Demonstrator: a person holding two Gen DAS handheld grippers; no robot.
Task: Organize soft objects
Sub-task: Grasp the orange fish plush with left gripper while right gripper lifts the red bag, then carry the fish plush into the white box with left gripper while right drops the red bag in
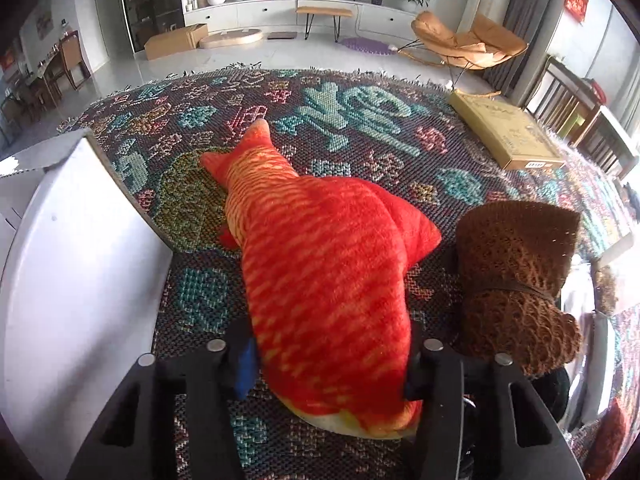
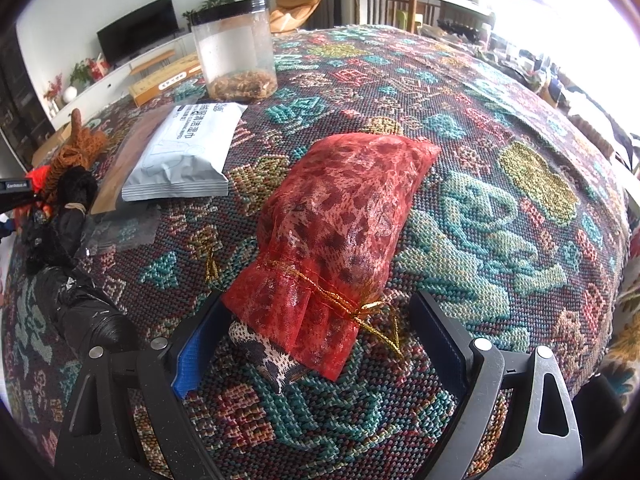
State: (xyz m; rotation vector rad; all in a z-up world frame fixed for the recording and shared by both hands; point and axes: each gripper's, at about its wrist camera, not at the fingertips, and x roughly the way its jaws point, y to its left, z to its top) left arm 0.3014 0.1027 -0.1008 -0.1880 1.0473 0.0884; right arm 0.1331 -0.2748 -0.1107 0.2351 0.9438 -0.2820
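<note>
Jaws of the left gripper [image 1: 330,364] are pinching the near end of the orange plush fish [image 1: 320,264], one pad on each flank; the fish lies on the patterned cloth of the worktop [image 1: 360,136] with its long axis running straight away from the jaws, tail farthest. Just right of the fish sits a brown knitted pouch [image 1: 516,276], tied at the neck; whether the two touch cannot be told. A white bin [image 1: 80,260] stands close on the left, its interior hidden, so its contents cannot be told. Jaws of the right gripper [image 2: 320,352] stand spread, pressing nothing: the tied neck of the red mesh bag [image 2: 340,216] lies between them, its long axis pointing away and slightly right, with a patterned cloth piece [image 2: 272,360] tucked under its near end. Farther off stand a clear jar [image 2: 236,48] holding a shallow layer of brownish bits and a wipes packet [image 2: 184,152]. Judged from this, the fish is nearest the left hand and the mesh bag the right.
</note>
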